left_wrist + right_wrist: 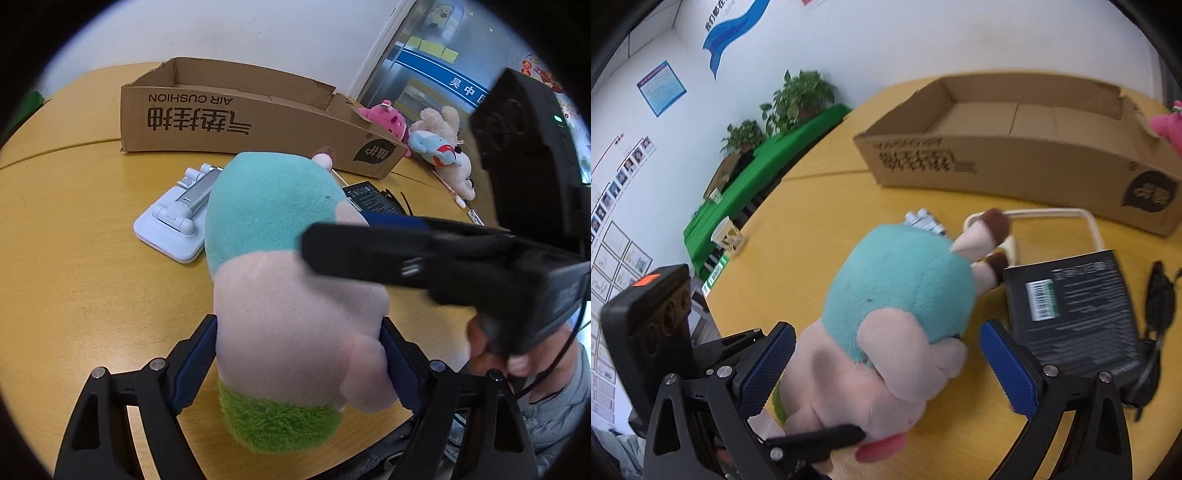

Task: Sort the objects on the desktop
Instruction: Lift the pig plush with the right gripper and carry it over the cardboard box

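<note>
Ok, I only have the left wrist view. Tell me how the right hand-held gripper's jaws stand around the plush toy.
Observer: The right hand-held gripper is open, astride the plush toy. The pad nearer the black packet stands clear of the plush.
Operator: Now give me what's inside the cardboard box.
Observer: Nothing shows inside the cardboard box. Its floor looks bare as far as the right wrist view reaches.
Operator: Report what lies beyond the toy's feet.
Observer: A white cable loops between the feet and the box.
</note>
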Tool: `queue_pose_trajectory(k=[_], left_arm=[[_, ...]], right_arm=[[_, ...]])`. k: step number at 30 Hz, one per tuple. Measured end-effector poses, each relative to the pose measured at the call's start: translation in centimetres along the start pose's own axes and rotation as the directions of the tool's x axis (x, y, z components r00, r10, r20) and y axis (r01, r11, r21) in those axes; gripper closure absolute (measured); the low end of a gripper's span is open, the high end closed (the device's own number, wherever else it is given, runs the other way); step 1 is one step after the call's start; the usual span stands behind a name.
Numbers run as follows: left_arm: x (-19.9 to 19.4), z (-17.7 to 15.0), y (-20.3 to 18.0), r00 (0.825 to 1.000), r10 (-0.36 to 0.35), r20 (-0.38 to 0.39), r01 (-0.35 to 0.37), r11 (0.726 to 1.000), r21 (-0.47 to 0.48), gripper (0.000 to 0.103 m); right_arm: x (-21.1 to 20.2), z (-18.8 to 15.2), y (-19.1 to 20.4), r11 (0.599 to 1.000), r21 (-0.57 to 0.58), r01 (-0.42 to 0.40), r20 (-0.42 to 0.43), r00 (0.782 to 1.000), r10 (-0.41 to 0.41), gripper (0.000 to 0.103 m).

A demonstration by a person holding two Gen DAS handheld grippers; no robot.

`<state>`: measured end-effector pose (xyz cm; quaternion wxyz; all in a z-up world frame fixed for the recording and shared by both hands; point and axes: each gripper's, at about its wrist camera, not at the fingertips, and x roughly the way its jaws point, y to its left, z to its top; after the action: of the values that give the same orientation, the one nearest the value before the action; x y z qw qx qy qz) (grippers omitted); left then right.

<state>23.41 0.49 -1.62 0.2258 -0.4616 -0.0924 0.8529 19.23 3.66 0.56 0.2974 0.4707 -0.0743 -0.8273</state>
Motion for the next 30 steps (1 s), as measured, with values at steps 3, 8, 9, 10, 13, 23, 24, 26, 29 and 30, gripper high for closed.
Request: queue_pose_trajectory(k=[3, 8, 9, 10, 13, 23, 24, 26, 29, 30], left_arm=[[0.0, 0.2, 0.2, 1.000, -0.005, -0.009, 0.005, 1.000, -0.008, 0.022], [-0.3, 0.6, 0.9, 1.000, -0.027, -0.011, 0.027, 0.999, -0.043, 0.027], [-0.2, 0.6, 0.9, 0.999, -0.029, -0.014, 0.028, 0.999, -0.042, 0.027], [-0.2, 0.6, 1.0, 0.999, -0.032, -0.017, 0.031, 0.999, -0.043, 0.027], [-0.5, 0.9, 1.1, 0.999, -0.035, -0.024, 0.034, 0.999, -0.042, 0.029], [-4.0, 9.4, -1.2, 0.995, -0.026, 0.100, 0.015, 0.993, 0.113, 0.030], [-4.1, 10.7, -1.5, 0.992, -0.030, 0.120, 0.014, 0.992, 0.127, 0.030], [-4.7, 13.7, -2.1, 0.985, -0.035, 0.167, 0.007, 0.987, 0.163, 0.030], [-6.1, 18.1, -2.5, 0.971, -0.037, 0.236, -0.012, 0.979, 0.201, 0.030], [-6.5, 19.5, -2.5, 0.965, -0.029, 0.259, -0.027, 0.977, 0.211, 0.030]], right_arm=[[2.5, -0.1, 0.8, 0.999, -0.042, 0.020, -0.054, 0.998, -0.023, 0.005], [2.9, 0.2, 1.4, 0.994, -0.100, 0.037, -0.042, 0.998, -0.041, 0.011], [2.8, 0.1, 1.5, 0.993, -0.112, 0.042, -0.040, 0.998, -0.046, 0.013], [2.7, 0.1, 1.7, 0.991, -0.122, 0.049, -0.037, 0.998, -0.054, 0.015], [2.3, 0.1, 2.0, 0.989, -0.136, 0.061, -0.026, 0.998, -0.065, 0.020], [-3.4, 7.4, 1.6, 0.985, -0.153, 0.077, 0.168, 0.984, -0.051, 0.022], [-4.0, 8.4, 1.5, 0.984, -0.160, 0.084, 0.189, 0.981, -0.053, 0.022], [-5.7, 11.3, 1.5, 0.976, -0.188, 0.112, 0.244, 0.968, -0.064, 0.022], [-7.9, 15.3, 1.5, 0.968, -0.214, 0.131, 0.306, 0.950, -0.061, 0.022], [-8.6, 17.0, 1.5, 0.966, -0.222, 0.132, 0.326, 0.944, -0.054, 0.022]])
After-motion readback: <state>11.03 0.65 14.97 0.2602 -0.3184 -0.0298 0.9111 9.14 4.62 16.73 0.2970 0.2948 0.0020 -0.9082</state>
